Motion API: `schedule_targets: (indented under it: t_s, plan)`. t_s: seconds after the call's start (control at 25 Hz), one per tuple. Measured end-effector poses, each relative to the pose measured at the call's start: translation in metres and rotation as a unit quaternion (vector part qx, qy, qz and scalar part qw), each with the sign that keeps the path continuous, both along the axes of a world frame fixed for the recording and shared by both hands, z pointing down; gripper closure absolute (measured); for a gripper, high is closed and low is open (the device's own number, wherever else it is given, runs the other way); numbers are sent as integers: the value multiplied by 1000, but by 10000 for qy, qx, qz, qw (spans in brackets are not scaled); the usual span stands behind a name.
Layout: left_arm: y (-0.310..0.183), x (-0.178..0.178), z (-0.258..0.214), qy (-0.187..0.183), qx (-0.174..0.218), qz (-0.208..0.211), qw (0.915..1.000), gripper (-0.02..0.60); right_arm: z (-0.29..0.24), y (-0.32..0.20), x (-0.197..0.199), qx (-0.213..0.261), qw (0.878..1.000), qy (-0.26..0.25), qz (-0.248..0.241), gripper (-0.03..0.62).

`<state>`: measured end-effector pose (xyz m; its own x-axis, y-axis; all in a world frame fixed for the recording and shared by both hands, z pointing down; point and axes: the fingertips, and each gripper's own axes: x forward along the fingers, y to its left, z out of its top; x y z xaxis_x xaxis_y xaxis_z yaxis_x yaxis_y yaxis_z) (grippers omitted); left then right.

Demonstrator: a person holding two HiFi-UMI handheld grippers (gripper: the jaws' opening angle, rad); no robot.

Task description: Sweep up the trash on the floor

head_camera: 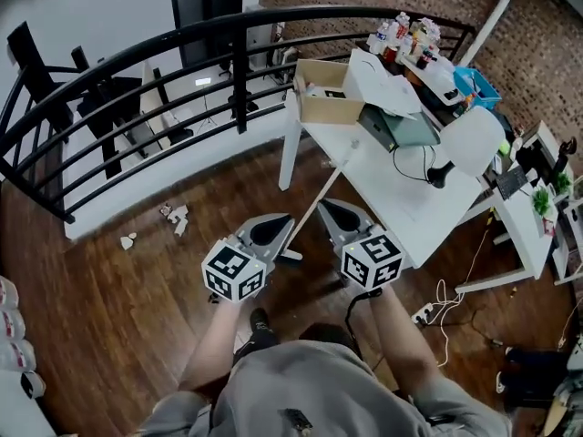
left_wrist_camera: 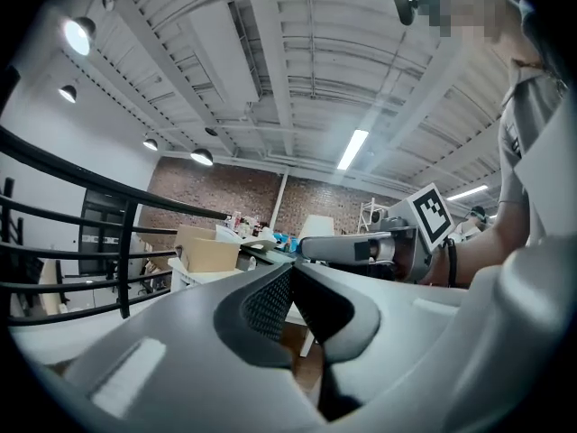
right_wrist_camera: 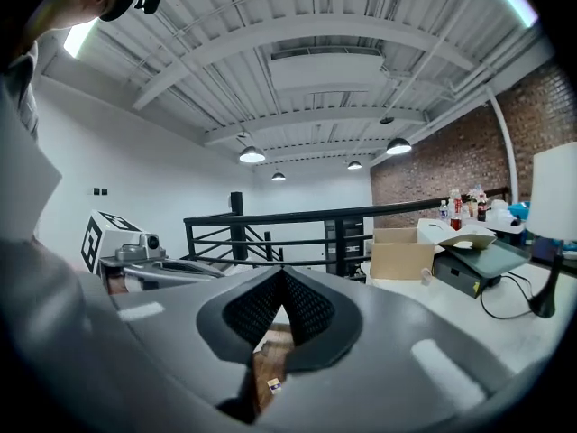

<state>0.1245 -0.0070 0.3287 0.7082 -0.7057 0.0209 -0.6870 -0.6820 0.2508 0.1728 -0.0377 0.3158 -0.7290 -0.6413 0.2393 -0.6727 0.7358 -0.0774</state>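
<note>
While trash (head_camera: 173,215) litters the floor (head_camera: 137,317) — left gripper (left_wrist_camera: 290,271): jaws closed, empty | right gripper (right_wrist_camera: 282,276): jaws closed, empty

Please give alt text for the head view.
From above, a person holds the left gripper and right gripper, both shut and empty, over a wooden floor. A white stick leans on a white table; trash scraps lie left, by a black railing.
</note>
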Motion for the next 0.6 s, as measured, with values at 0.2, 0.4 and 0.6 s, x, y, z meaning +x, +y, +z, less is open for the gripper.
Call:
schedule_targets:
  t_s: [0.2,0.4,0.6]
  plan:
    - [-25,5,19,17,-165,232,9996,577,22,-26,1,-250,9994,72,219,594]
    - [-58,22,36,66,-361,278,9989,577,47,-61,22,-514,9978,223,356,594]
    - [-106,41,60,-101,-569,63,9983,577,68,-115,56,-681,9960,324,473,594]
